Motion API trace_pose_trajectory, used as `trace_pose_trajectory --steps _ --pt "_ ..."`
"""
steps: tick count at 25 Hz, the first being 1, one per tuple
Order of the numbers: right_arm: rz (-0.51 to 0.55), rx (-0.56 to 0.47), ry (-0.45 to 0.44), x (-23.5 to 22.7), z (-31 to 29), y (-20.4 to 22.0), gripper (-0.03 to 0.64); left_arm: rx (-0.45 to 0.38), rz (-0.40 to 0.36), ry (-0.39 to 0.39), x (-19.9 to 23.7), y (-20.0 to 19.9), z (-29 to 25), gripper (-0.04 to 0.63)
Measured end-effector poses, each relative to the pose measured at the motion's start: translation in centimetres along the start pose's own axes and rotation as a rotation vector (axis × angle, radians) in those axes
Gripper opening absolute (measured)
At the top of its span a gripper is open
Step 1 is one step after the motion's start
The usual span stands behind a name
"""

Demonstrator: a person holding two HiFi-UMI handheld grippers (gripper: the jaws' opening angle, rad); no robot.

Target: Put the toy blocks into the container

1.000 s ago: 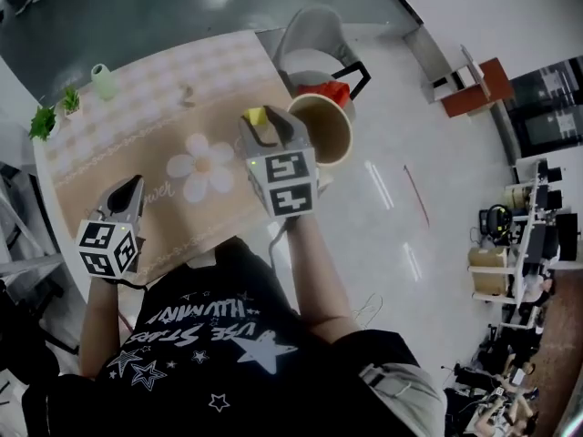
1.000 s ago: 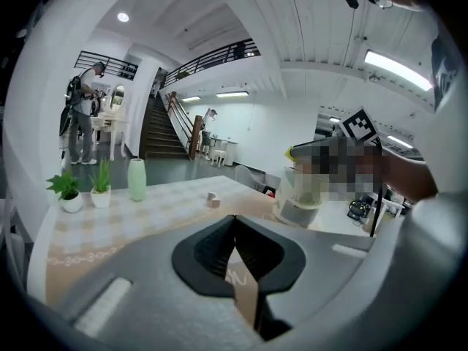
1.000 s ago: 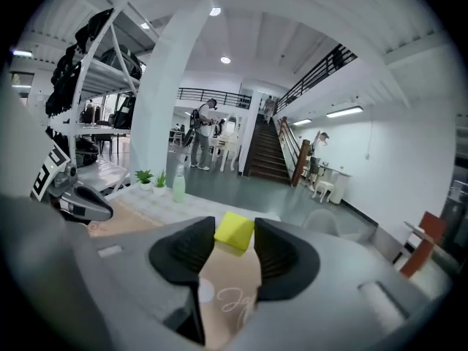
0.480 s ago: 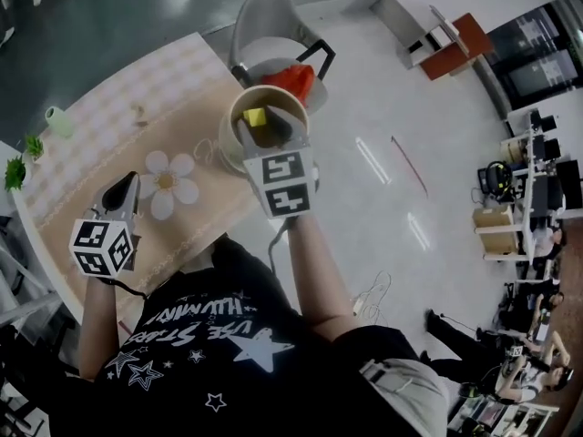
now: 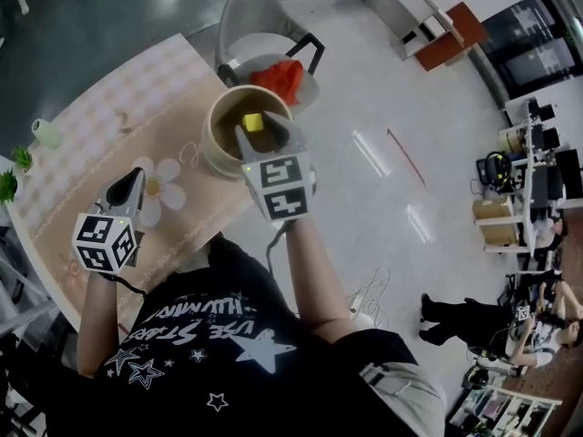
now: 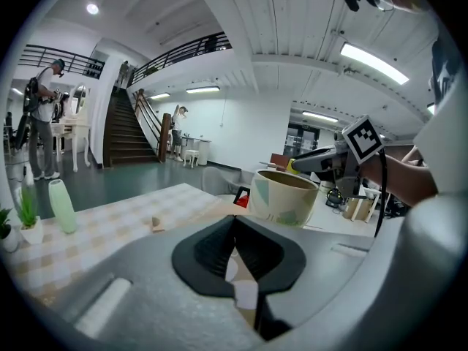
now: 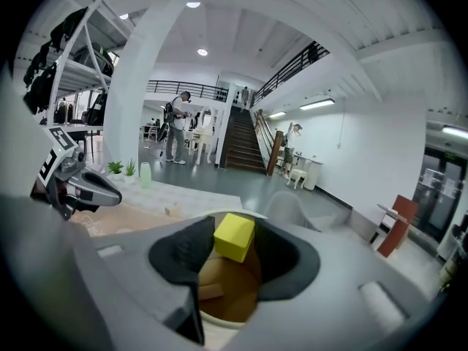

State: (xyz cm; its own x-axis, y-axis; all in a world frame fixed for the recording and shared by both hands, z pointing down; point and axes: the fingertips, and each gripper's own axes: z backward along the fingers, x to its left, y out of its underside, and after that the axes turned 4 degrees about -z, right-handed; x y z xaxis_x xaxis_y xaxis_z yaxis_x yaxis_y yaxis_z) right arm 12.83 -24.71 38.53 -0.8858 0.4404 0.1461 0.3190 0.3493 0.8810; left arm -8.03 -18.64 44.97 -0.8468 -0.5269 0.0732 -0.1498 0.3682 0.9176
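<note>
Open hall with white walls (image 6: 241, 123) and a glossy pale floor (image 5: 364, 89). A dark staircase (image 6: 126, 134) rises to a railed mezzanine (image 6: 183, 50); strip lamps (image 6: 374, 62) light the ceiling. A grey chair (image 5: 250, 7) stands beside the cloth-covered counter (image 5: 118, 98); a red-brown cabinet (image 5: 451, 30) stands well apart.

A grey plastic chair (image 5: 244, 12) holding a red cloth (image 5: 279, 76) stood just beyond the checked table (image 5: 137, 85); a pale green vase (image 5: 44, 133) and small potted plants (image 5: 11, 173) stood at the table's edge.
</note>
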Motion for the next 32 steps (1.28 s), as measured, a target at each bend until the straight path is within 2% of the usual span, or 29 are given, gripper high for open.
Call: trace_pose_trajectory --steps 6,12,16,22,28,32 --pt "0.002 -0.016 -0.008 0.1 0.1 -0.7 0.201 -0.005 0.011 -0.011 0.3 0.1 0.3 0.01" --pt "0.037 -0.069 -0.041 1.8 -0.4 -3.7 0.201 -0.027 0.036 -0.066 2.1 0.2 2.0 0.01" --pt "0.088 -0.119 -0.13 5.3 -2.2 -6.9 0.201 -0.042 0.074 -0.16 4.3 0.9 4.5 0.011" --pt "0.153 -0.156 -0.284 13.1 -6.2 -10.1 0.201 -0.036 0.132 -0.304 8.6 3.2 9.2 0.01" --pt "0.198 -0.109 -0.422 20.4 -11.0 -9.7 0.201 -0.029 0.205 -0.467 11.7 5.9 14.3 0.011" --pt "0.234 -0.042 -0.465 23.6 -14.4 -8.0 0.202 -0.018 0.246 -0.55 13.2 7.4 16.8 0.011"
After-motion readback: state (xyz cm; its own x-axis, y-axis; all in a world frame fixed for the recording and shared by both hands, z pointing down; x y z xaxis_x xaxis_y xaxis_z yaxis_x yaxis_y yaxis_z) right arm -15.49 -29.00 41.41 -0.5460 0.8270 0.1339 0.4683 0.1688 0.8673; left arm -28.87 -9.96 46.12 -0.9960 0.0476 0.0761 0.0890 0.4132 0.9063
